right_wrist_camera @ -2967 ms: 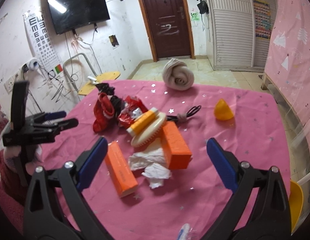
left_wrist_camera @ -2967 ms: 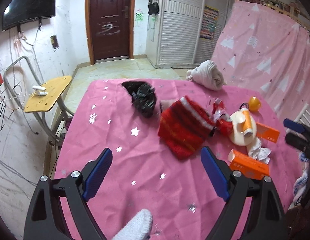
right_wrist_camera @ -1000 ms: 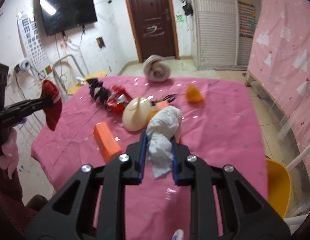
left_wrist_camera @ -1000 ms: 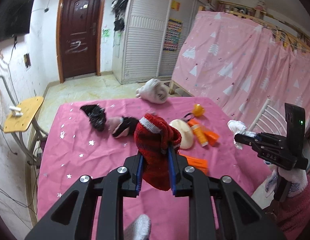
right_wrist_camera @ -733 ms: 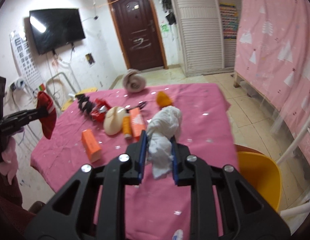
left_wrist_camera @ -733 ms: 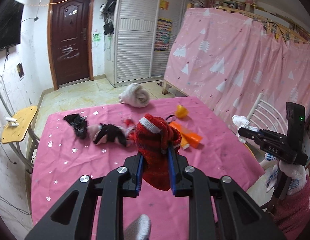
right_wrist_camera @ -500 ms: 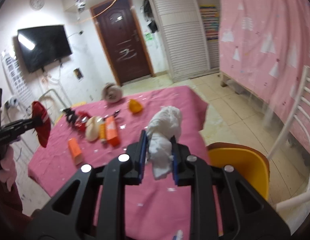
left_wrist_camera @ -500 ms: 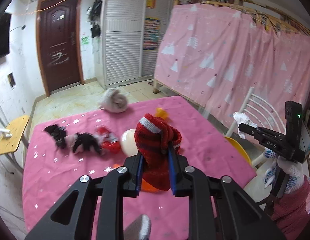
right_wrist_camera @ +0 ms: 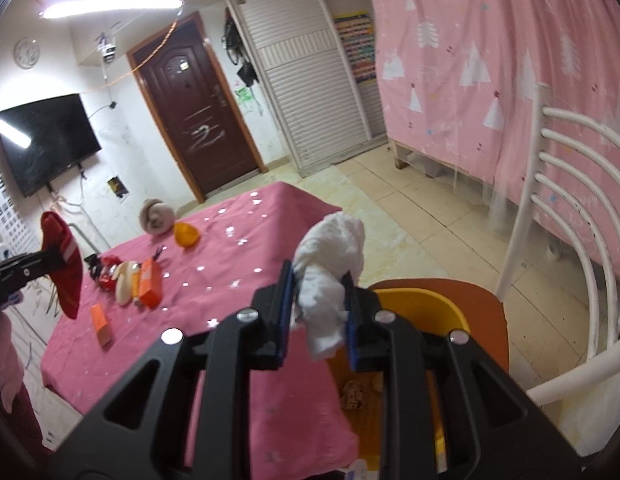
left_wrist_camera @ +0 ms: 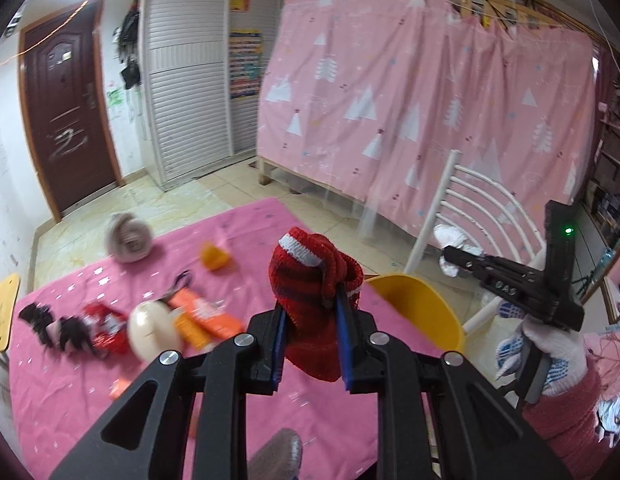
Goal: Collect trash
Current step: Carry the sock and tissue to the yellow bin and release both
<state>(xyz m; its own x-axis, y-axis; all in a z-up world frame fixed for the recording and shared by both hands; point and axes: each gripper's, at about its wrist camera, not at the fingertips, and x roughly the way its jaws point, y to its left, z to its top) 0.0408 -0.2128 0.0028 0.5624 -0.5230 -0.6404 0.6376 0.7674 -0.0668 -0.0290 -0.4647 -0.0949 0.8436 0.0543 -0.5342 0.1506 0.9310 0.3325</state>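
Right wrist view: right tongs (right_wrist_camera: 316, 316) clamp white tissue (right_wrist_camera: 330, 276) above the yellow bin (right_wrist_camera: 414, 304); left tongs (left_wrist_camera: 312, 338) pinch the red sock (left_wrist_camera: 316, 300) beside it.

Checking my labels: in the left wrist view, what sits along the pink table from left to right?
Black scraps → red wrapper → cream round object → orange boxes → red knit sock held in the left gripper.

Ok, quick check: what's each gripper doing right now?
Left gripper: closed on the red knit sock.
Right gripper: closed on the white crumpled tissue, above the yellow bin.
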